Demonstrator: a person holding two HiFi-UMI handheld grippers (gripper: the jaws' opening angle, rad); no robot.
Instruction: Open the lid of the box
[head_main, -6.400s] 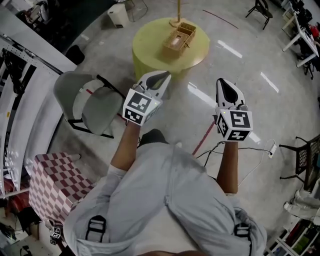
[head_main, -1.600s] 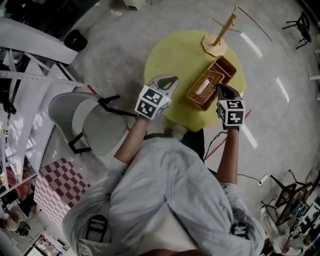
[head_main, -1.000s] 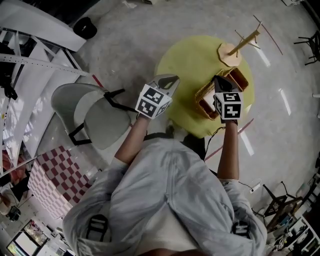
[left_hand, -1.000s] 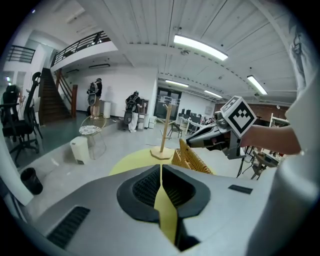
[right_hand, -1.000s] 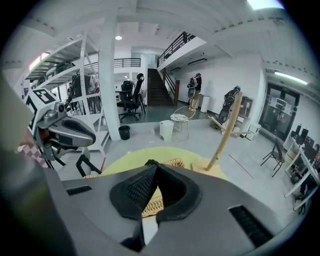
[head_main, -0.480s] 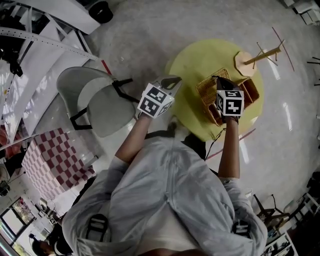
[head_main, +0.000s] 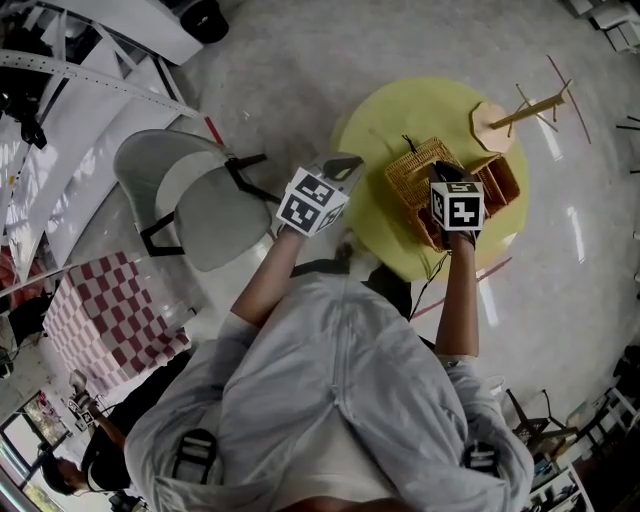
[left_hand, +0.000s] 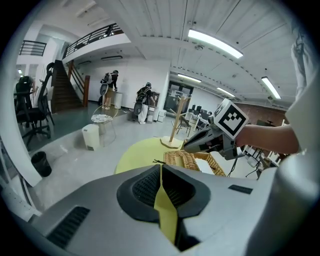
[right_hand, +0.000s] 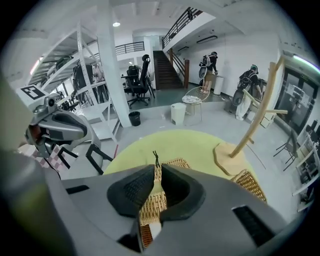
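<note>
A wicker box (head_main: 500, 180) stands on the round yellow table (head_main: 380, 120), with something white inside it (left_hand: 204, 161). Its wicker lid (head_main: 415, 170) is swung over to the left and lies open beside the box, a dark loop (right_hand: 155, 157) at its far edge. My right gripper (head_main: 445, 172) hangs over the lid; its jaws (right_hand: 156, 170) are opening, and wicker shows through the narrow gap with no pad pressing on it. My left gripper (head_main: 345, 160) hovers at the table's near left edge, shut and empty (left_hand: 161, 167).
A wooden stand (head_main: 500, 115) sits on the table behind the box. A grey folding chair (head_main: 190, 200) stands to the left on the floor, with a checkered cloth (head_main: 95, 310) nearer me. A cable runs along the floor under my right arm.
The lid has swung from upright over to the left and now lies flat. My right gripper followed it and its jaws have parted. The left gripper has stayed put.
</note>
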